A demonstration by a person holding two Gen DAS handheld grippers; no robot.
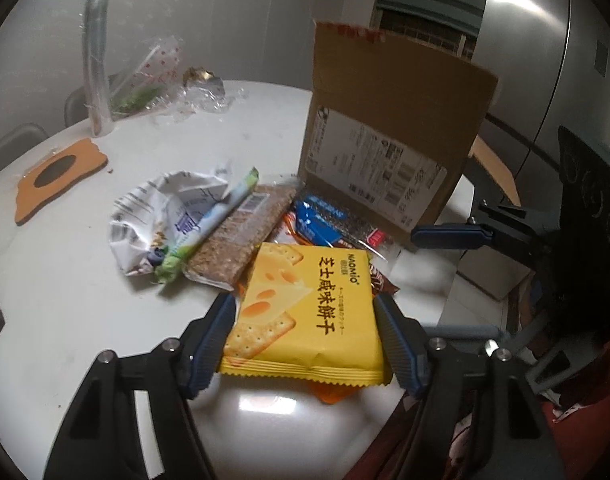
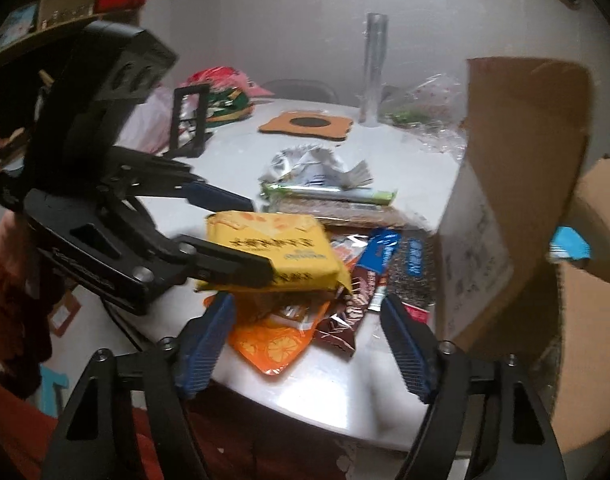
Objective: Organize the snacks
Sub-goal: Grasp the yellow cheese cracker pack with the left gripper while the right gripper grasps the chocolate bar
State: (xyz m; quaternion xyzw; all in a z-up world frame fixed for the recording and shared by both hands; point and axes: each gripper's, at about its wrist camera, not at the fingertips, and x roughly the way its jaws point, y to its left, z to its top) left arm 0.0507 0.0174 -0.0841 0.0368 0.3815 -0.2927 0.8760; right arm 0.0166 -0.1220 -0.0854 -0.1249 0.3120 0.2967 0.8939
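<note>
My left gripper (image 1: 307, 310) is shut on a yellow cheese cracker packet (image 1: 305, 308) and holds it just above the snack pile; it shows from the side in the right wrist view (image 2: 277, 248). Under it lie an orange packet (image 2: 277, 342), a brown wrapper (image 2: 345, 320), blue bars (image 1: 317, 220), a seed bar (image 1: 237, 240) and a crumpled white bag (image 1: 161, 216). My right gripper (image 2: 307, 312) is open and empty, hovering over the near edge of the pile.
An open cardboard box (image 1: 389, 132) stands at the right of the white round table (image 1: 65, 300). An orange coaster (image 1: 57, 178), a clear tube (image 1: 95, 68) and plastic bags (image 1: 157, 76) sit at the back. A black stand (image 2: 189, 120) is far left.
</note>
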